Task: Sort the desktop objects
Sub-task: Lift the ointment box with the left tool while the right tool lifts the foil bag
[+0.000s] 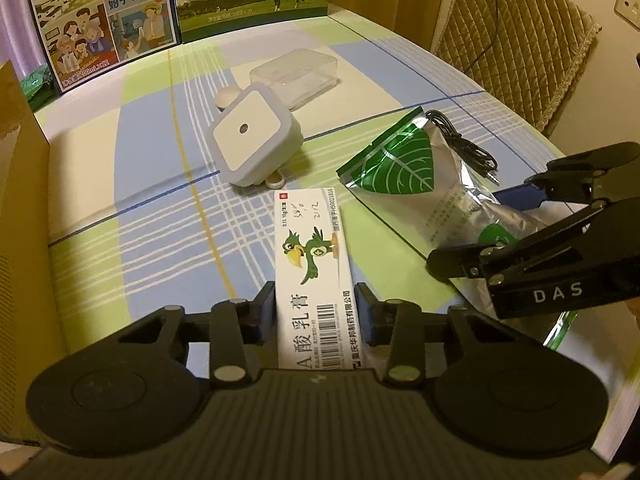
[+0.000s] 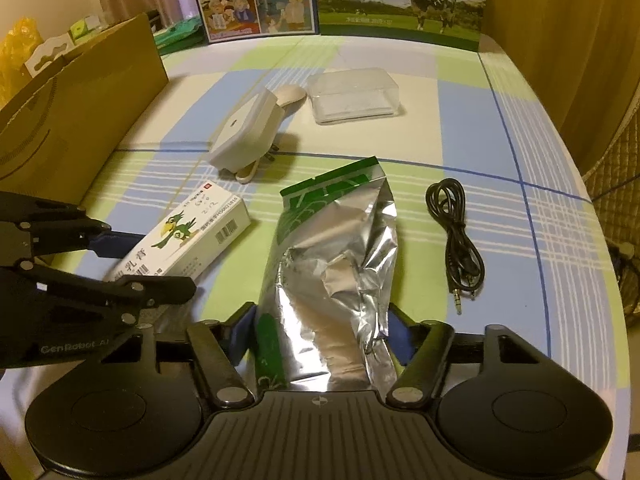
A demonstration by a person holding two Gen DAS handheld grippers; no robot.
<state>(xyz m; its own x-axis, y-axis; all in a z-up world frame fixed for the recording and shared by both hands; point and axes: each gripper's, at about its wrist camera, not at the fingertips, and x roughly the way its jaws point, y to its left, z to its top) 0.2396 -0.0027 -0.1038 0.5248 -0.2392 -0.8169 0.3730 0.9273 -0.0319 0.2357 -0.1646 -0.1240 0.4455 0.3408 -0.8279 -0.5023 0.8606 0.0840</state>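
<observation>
Both grippers are closed on things: the left gripper (image 1: pixel 316 312) clamps the white ointment box (image 1: pixel 314 256), the right gripper (image 2: pixel 322 332) pinches the foil pouch (image 2: pixel 336 264) on the checked tablecloth (image 2: pixel 500 152).

Left claw (image 1: pixel 316 304) around ointment box (image 1: pixel 314 256)

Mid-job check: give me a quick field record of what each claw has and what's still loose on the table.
left claw: shut on ointment box
right claw: shut on foil pouch
loose, centre: white night light, lying tilted
loose, far: clear plastic box
loose, right: black audio cable
left edge: cardboard box
surface: checked tablecloth
</observation>
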